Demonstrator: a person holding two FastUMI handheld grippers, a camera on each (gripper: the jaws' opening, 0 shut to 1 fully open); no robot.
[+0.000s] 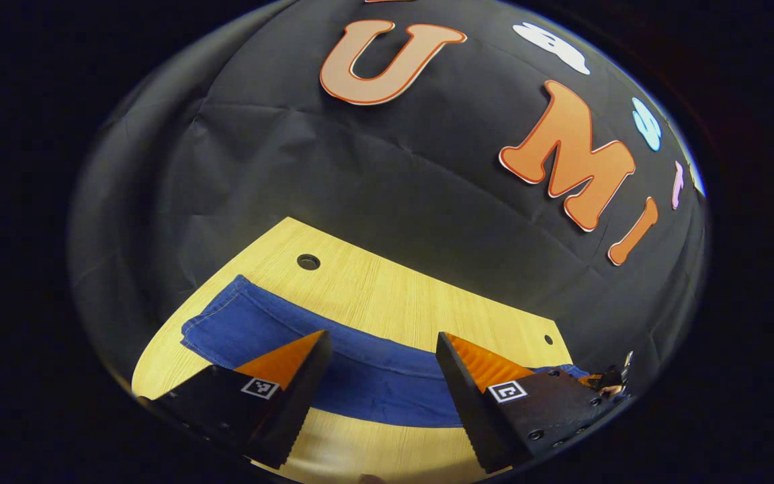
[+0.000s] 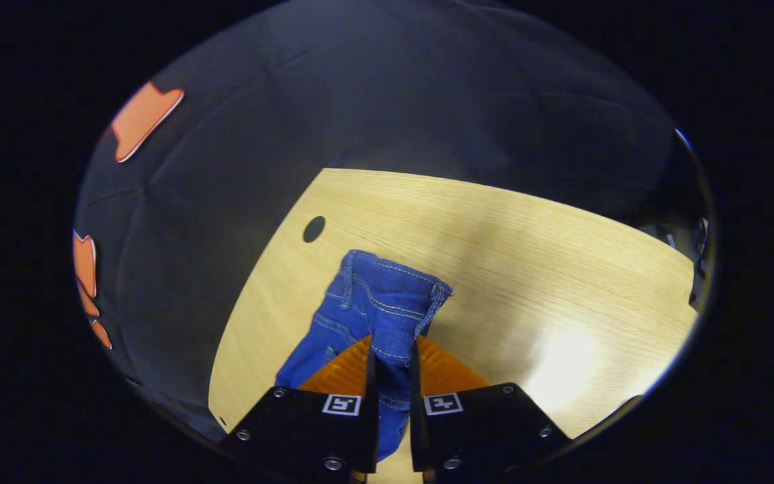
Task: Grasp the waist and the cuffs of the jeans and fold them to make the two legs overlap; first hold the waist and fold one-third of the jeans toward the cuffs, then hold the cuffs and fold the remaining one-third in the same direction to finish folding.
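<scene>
The right claw [image 2: 392, 376] is closed to a narrow slot, and both fingers [image 2: 368, 396] press on a bunched fold of the jeans [image 2: 377, 302] that runs down between them. Beyond the tips, the stitched denim spreads in a rumpled heap with its seams and a belt loop showing; whether it rests on the desk [image 2: 528, 269] or hangs just over it cannot be told. A round hole [image 2: 314, 229] in the wood lies near the jeans, toward the desk's far left edge.

The left claw [image 1: 381, 366] stands wide, with nothing between its fingers [image 1: 306, 376]. Seen through that gap, the jeans [image 1: 360, 363] lie flat in a long blue band across the desk [image 1: 394, 296], one end reaching near the left edge. Whether the tips touch the cloth cannot be told. Past the denim the bare wood carries a round hole [image 1: 308, 261]. At the far right of this view, the other claw [image 1: 612, 380] shows beside the jeans' end.
</scene>
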